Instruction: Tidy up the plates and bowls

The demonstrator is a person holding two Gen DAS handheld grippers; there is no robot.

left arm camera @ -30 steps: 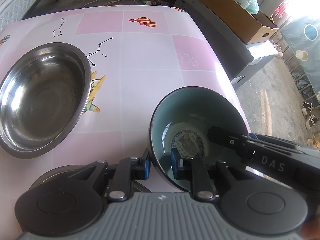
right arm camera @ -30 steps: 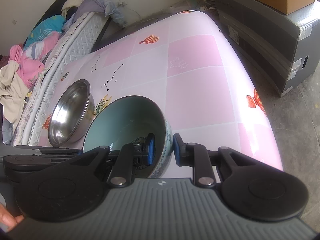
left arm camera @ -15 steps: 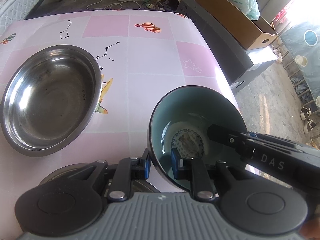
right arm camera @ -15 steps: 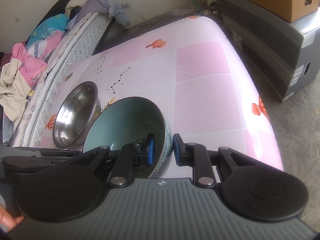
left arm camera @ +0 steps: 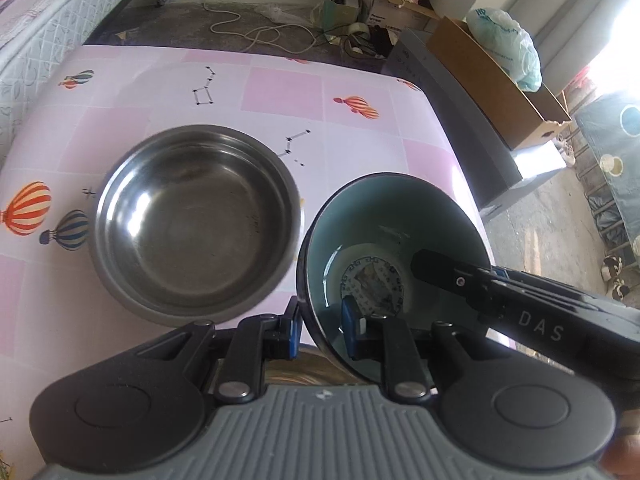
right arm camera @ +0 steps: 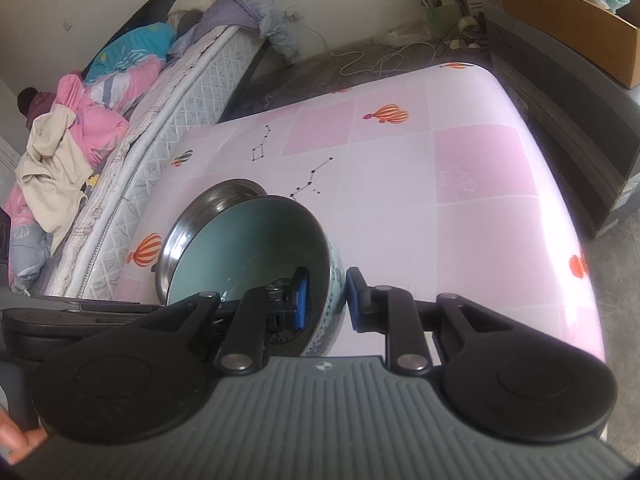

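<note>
Here, a teal-glazed ceramic bowl (left arm camera: 394, 240) is held off the table by both hand-held grippers at once. The left gripper (left arm camera: 320, 326) is clamped on the near rim, w/ one blue pad (left arm camera: 351, 330) inside the bowl and the other outside. The right gripper (right arm camera: 325, 298) is clamped on the opposite wall, one pad inside, one against the blue-and-white patterned outer side. Both sets of jaws are nearly together, w/ only the thin bowl wall between them.

Just beside the ceramic bowl, to its left in the left wrist view, a wide stainless steel bowl (left arm camera: 196, 220) is seen sitting upright and empty on the pink checked tablecloth (left arm camera: 360, 152), printed w/ balloons and star figures. In the right wrist view the steel bowl (right arm camera: 188, 232) shows partly behind the ceramic one. A curved metallic edge, perhaps another dish (left arm camera: 304, 368), is glimpsed under the left gripper; what it is can't be told.

Progress, as judged: the task is partway at most. The ceramic bowl is gripped and carried, approx. at the steel bowl's edge but not yet over its middle, and nothing is nested or stacked yet. Prob. left to do: the bowl is to be set down, likely inside the steel bowl, then released. No plates are visible, so whether any remain can't be told.
</note>
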